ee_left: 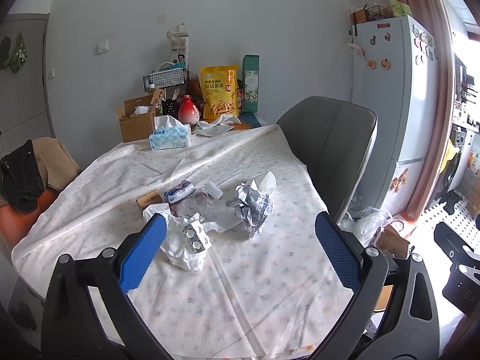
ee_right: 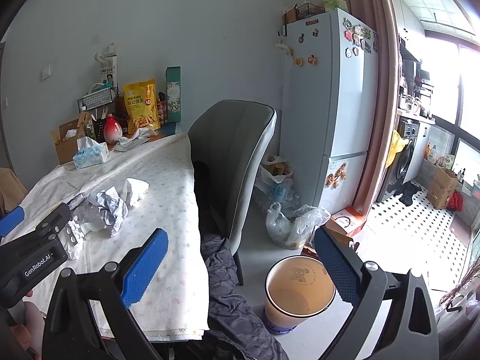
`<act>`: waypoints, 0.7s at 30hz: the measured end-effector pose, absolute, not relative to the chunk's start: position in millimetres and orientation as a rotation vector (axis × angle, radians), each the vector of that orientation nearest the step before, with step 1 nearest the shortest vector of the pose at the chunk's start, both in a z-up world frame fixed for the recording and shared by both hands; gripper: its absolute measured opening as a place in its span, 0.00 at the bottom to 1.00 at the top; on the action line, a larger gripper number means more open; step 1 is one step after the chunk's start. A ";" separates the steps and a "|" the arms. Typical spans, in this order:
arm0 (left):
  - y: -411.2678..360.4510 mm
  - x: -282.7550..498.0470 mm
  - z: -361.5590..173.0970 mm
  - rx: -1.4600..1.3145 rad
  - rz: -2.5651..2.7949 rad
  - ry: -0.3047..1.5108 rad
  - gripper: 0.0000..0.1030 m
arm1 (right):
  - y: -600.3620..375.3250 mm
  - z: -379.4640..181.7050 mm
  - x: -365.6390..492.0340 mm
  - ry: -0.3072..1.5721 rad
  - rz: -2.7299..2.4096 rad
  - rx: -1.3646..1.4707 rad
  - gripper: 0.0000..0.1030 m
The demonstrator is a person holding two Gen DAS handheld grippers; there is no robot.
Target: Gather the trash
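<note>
A heap of trash lies mid-table on the pale tablecloth (ee_left: pixel 240 285): a crumpled printed paper (ee_left: pixel 253 207), a white tissue wad (ee_left: pixel 183 249) with a pill blister pack (ee_left: pixel 196 237) on it, a clear plastic wrapper (ee_left: pixel 207 207), a small brown box (ee_left: pixel 149 199) and a white scrap (ee_left: pixel 267 181). My left gripper (ee_left: pixel 240 249) hangs open just short of the heap, nothing between its blue pads. My right gripper (ee_right: pixel 240 265) is open off the table's right edge, above a round bin (ee_right: pixel 300 294) on the floor. The crumpled paper (ee_right: pixel 109 207) shows at the left of the right wrist view.
A grey chair (ee_left: pixel 330 147) stands at the table's right side. At the back are a tissue box (ee_left: pixel 170 139), cardboard box (ee_left: pixel 136 120), red vase (ee_left: pixel 188 111) and yellow snack bag (ee_left: pixel 220 91). Plastic bags (ee_right: pixel 294 222) lie on the floor by the fridge (ee_right: pixel 330 90). Dark cloth (ee_right: pixel 228 285) hangs beside the bin.
</note>
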State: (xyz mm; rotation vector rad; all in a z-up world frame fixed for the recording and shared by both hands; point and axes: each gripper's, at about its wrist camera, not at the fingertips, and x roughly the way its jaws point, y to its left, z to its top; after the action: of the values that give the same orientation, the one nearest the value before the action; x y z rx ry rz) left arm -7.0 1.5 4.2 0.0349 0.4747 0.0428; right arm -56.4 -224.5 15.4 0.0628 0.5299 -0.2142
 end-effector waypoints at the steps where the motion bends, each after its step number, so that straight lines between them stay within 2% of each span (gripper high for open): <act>1: 0.9 -7.1 4.3 0.035 0.041 0.475 0.95 | -225.1 15.6 -56.2 0.536 -0.215 0.065 0.93; 21: 13.0 2.8 -6.6 -0.002 0.044 0.501 0.95 | -218.1 10.2 -42.2 0.542 -0.175 0.075 0.93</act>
State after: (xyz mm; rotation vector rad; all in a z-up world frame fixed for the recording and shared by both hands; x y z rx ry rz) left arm 2.8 13.0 -6.6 -0.0019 0.5010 0.0442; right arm -42.2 -218.1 10.2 0.0752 0.5421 -0.1749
